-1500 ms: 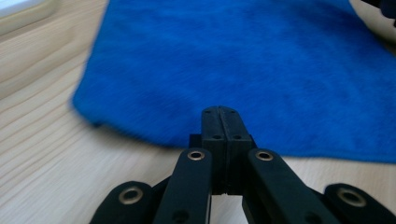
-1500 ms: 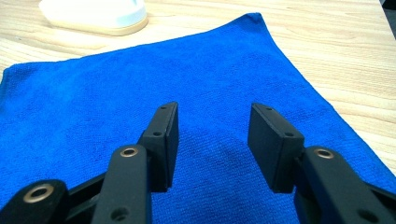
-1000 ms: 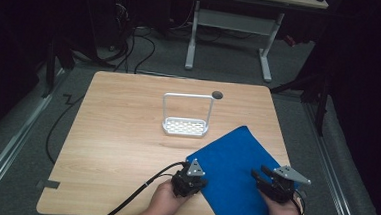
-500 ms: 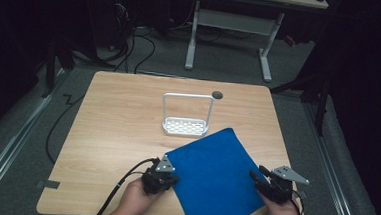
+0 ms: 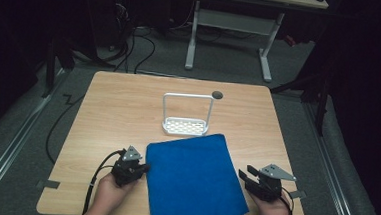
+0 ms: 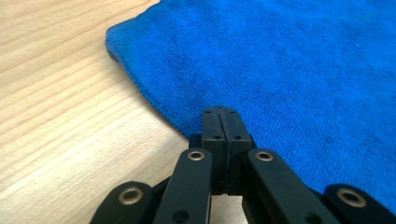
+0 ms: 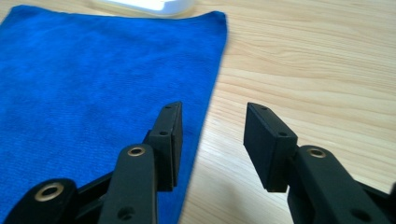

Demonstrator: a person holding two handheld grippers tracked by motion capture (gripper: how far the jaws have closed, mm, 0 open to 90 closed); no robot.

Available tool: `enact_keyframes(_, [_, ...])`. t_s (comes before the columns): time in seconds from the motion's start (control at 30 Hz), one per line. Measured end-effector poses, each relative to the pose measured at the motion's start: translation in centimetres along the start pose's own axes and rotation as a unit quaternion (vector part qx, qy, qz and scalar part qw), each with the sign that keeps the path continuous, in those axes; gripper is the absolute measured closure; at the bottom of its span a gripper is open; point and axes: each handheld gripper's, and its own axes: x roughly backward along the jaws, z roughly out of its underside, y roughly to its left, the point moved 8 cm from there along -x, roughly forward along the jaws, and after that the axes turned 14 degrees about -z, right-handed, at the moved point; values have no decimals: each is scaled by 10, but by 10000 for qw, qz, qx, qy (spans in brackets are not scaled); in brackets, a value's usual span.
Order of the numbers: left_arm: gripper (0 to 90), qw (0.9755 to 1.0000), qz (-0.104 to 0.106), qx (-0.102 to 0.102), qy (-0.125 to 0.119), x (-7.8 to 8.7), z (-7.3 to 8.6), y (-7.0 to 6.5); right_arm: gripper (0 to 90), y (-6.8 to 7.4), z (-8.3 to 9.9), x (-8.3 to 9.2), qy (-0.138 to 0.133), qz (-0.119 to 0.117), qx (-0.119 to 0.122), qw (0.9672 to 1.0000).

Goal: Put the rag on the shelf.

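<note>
we look down on a light wooden table [image 5: 118,108] standing on grey carpet, with dark surroundings and the white legs of another desk [image 5: 193,35] behind it. near the far edge of the table there is a small round hole [image 5: 217,94], and just in front of it a white rack [image 5: 186,118] with a perforated base and a tall looped handle. a blue towel [image 5: 191,177] lies flat on the near half of the table, its far edge just beside the rack's base and its near edge reaching the table's front edge. we see the left gripper [image 5: 143,169] at the towel's left edge, held in a hand [image 5: 108,195] with a black cable trailing back from it; in the left gripper view its jaws are pressed together with no gap, tips at the towel's hem [image 6: 220,112], though we cannot tell whether any cloth is pinched between them. the right gripper [image 5: 244,176] sits just off the towel's right side; in the right gripper view its jaws stand apart [image 7: 212,123], one over the towel's edge and the other over bare wood, with nothing between them.
</note>
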Motion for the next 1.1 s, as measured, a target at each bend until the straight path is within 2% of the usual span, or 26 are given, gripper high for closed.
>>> enact_keyframes(0.17, [900, 9998, -20, 40, -206, 6, -7, -4, 642, 9, -7, -13, 51, -191, 82, 9998])
enact_keyframes(0.27, [885, 9993, 206, 160, -259, 10, -10, -10, 698, 11, -16, -30, 198, -295, 154, 9993])
enact_keyframes(0.33, [880, 9991, 336, 148, -201, 9, -8, -16, 713, 9, -18, -34, 270, -261, 206, 9991])
enact_keyframes(0.37, [871, 9990, 392, 115, -161, 9, -7, -20, 730, 7, -20, -39, 358, -192, 343, 9986])
enact_keyframes(0.4, [860, 9988, 475, 89, -119, 9, -7, -25, 747, 4, -22, -44, 399, -168, 376, 9984])
enact_keyframes(0.43, [848, 9985, 535, 74, -89, 8, -6, -28, 766, 1, -25, -52, 436, -194, 332, 9983])
enact_keyframes(0.47, [842, 9979, 646, -14, -1, 7, -4, -35, 799, -5, -27, -64, 618, -144, 352, 9974])
enact_keyframes(0.5, [842, 9979, 646, -14, -1, 7, -4, -35, 811, -7, -27, -69, 696, -118, 332, 9970])
enact_keyframes(0.53, [842, 9974, 710, -138, 74, 6, -2, -41, 830, -9, -27, -74, 778, -94, 305, 9965])
enact_keyframes(0.57, [843, 9972, 724, -178, 108, 5, -1, -43, 844, -12, -27, -78, 815, -80, 293, 9962])
enact_keyframes(0.63, [843, 9970, 728, -206, 159, 4, 1, -43, 855, -14, -26, -81, 898, -56, 290, 9955])
enact_keyframes(0.7, [853, 9968, 769, -153, 145, 3, 1, -42, 873, -15, -27, -83, 887, -49, 224, 9958])
enact_keyframes(0.8, [864, 9970, 762, -85, 127, 2, 1, -37, 877, -13, -25, -82, 911, -4, 273, 9955])
enact_keyframes(0.97, [869, 9982, 594, 77, 100, 1, 1, -20, 876, 0, -19, -77, 909, -105, 256, 9955])
enact_keyframes(1.0, [872, 9985, 525, 155, 88, 0, 1, -11, 876, 4, -17, -75, 917, -153, 249, 9954])
enact_keyframes(1.03, [872, 9985, 525, 155, 88, 0, 1, -11, 875, 7, -16, -74, 922, -193, 259, 9952])
enact_keyframes(1.1, [872, 9985, 450, 303, 62, 0, 2, 0, 875, 13, -13, -73, 944, -236, 217, 9950])
